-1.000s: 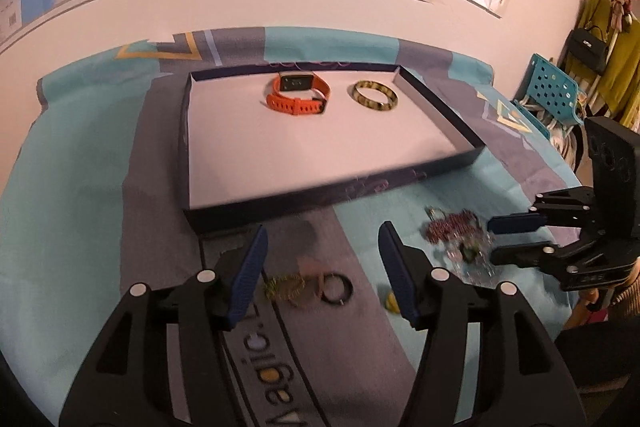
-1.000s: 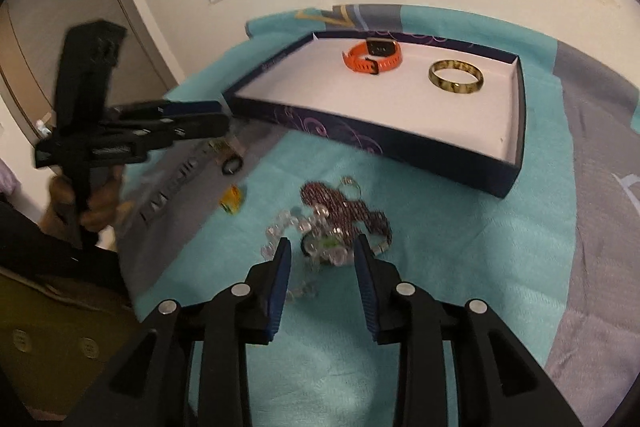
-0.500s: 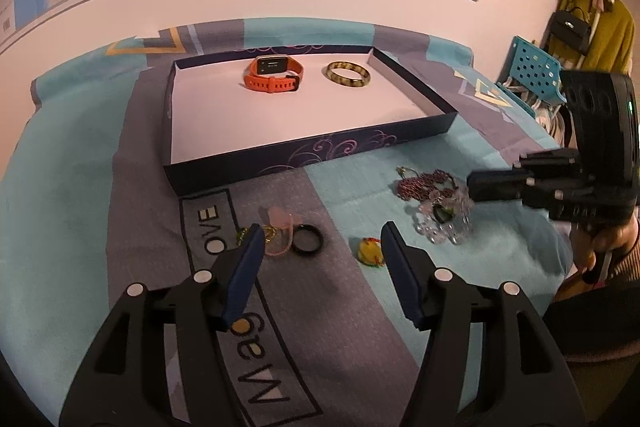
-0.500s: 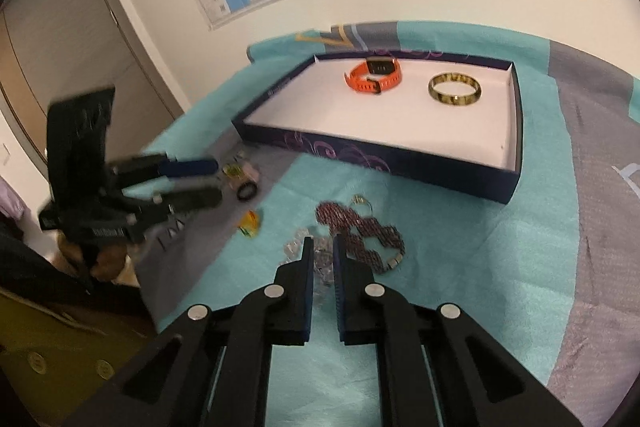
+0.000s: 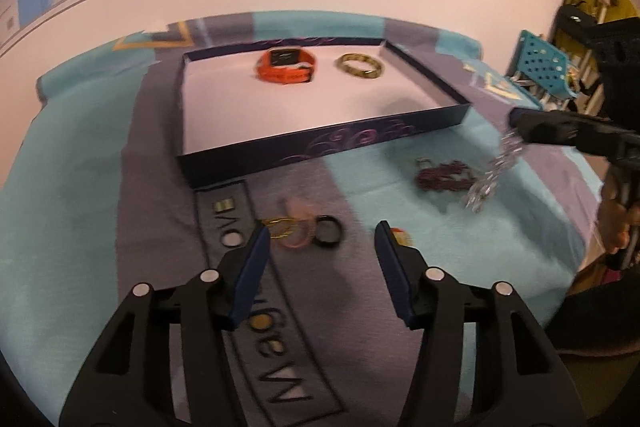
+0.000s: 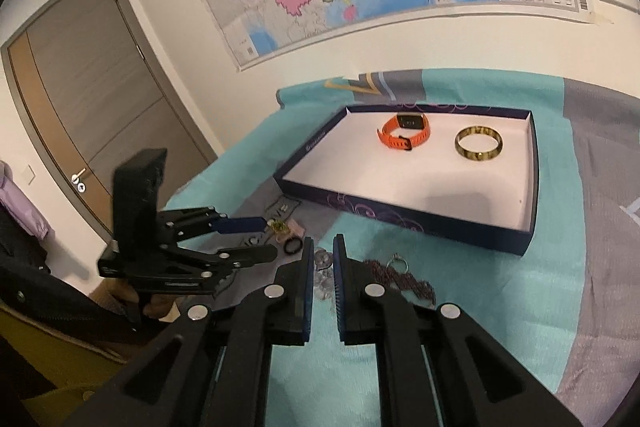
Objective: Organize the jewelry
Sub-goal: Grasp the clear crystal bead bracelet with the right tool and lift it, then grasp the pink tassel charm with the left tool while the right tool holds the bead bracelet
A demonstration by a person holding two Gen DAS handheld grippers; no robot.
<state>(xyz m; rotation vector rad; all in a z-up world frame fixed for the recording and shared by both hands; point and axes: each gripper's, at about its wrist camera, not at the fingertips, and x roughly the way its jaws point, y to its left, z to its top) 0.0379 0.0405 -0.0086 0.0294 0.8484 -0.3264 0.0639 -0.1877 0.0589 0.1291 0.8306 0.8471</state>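
Right gripper (image 6: 322, 259), pitched downward over the teal cloth (image 6: 500, 307), is clamped on a clear crystal bracelet (image 5: 494, 167) that dangles from its fingertips above a dark red bead chain (image 5: 442, 177). Left gripper (image 5: 320, 243), angled down, hovers over a black ring (image 5: 329, 231), pink and gold loops (image 5: 294, 233) and a small yellow piece (image 5: 400, 237); its jaws are closing with nothing between them. The navy tray (image 6: 400, 219) holds an orange watch (image 6: 404, 131) and a gold bangle (image 6: 479, 143), apart from each other.
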